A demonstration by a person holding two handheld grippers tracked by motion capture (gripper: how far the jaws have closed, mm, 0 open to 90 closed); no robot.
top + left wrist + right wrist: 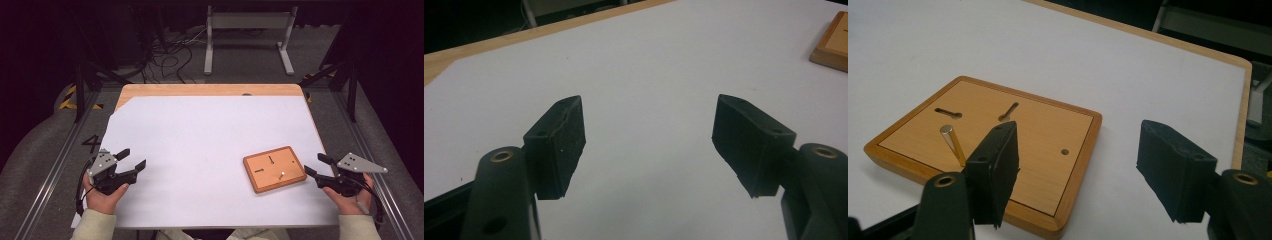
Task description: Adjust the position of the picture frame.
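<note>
Both tongs were in my hands at the lower edge of the high view, and both stood open with nothing between their jaws. Left gripper [133, 158] sat at the lower left of the frame over the white sheet [200, 140] that covered the table [210, 90]. Right gripper [316, 165] sat at the lower right, its jaws aimed toward the left of the frame at the wooden board [274, 169].

That board lay flat on the sheet in the lower right part of the high view, just beside my right gripper's jaw tips and apart from them. It lay well apart from my left gripper, with bare sheet between. In the right gripper view [1075, 165] the board [993, 145] took up the left and centre, partly behind one black jaw. In the left gripper view [649, 145] only a corner of the board [831, 42] showed at the upper right edge.

I counted two grippers, one board and one metal pin [952, 142]. I counted two dark slots in the board's face and one small round hole [1064, 151].

The board's long axis ran across the high view, tilted a little so its right end sat higher in the frame. The pin [282, 174] stood up from the board, leaning.
</note>
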